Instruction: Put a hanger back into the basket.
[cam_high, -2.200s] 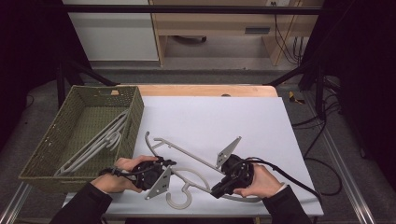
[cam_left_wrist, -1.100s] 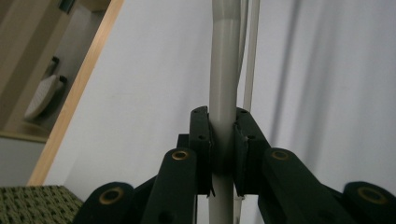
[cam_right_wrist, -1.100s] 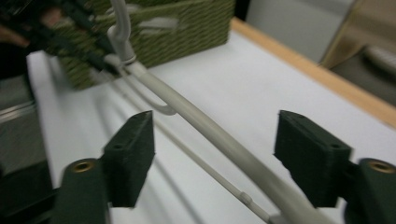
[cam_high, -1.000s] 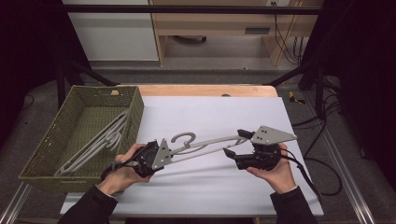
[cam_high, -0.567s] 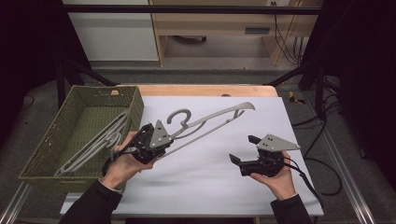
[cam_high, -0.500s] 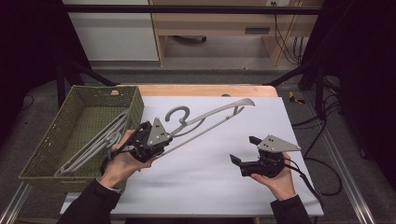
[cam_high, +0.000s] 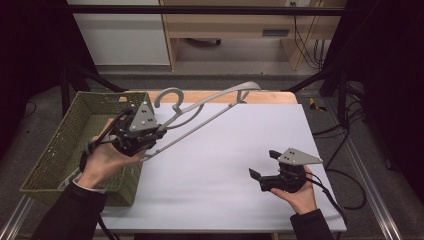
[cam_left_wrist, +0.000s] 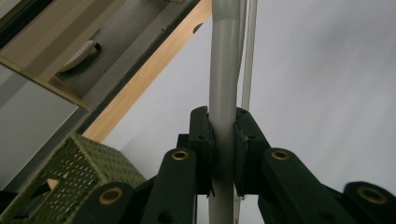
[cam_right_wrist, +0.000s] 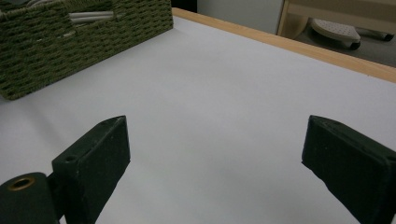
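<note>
Hanger (cam_high: 207, 107) is the thing being moved. It is long, grey and plastic, and it is up in the air, off the surface (cam_high: 215, 165). Its near end sits in the left claw (cam_high: 150, 137), just beside the basket's right wall. Its far end reaches out over the back edge of the surface, and its hook curls up near the middle.

Biggest of all is the room. It is dark at both sides, with a pale cabinet and a wooden shelf at the back, and black cables on the floor at the right.

Next is the white surface, with a wooden strip along its far edge.

Then comes the green woven basket (cam_high: 60, 150) at the left. It is there to hold hangers, I think, because pale bars lie inside it in the right claw view (cam_right_wrist: 91, 17).

The left claw is closed tight on 1 bar of the hanger (cam_left_wrist: 222, 93), with a pad pressing on each side. I think it grips the end so the long part can swing over the basket.

The right claw (cam_high: 262, 165) rests low near the front right. Its jaws have just been opening, and now they stand wide apart with nothing between them, just bare white surface (cam_right_wrist: 215, 102).
</note>
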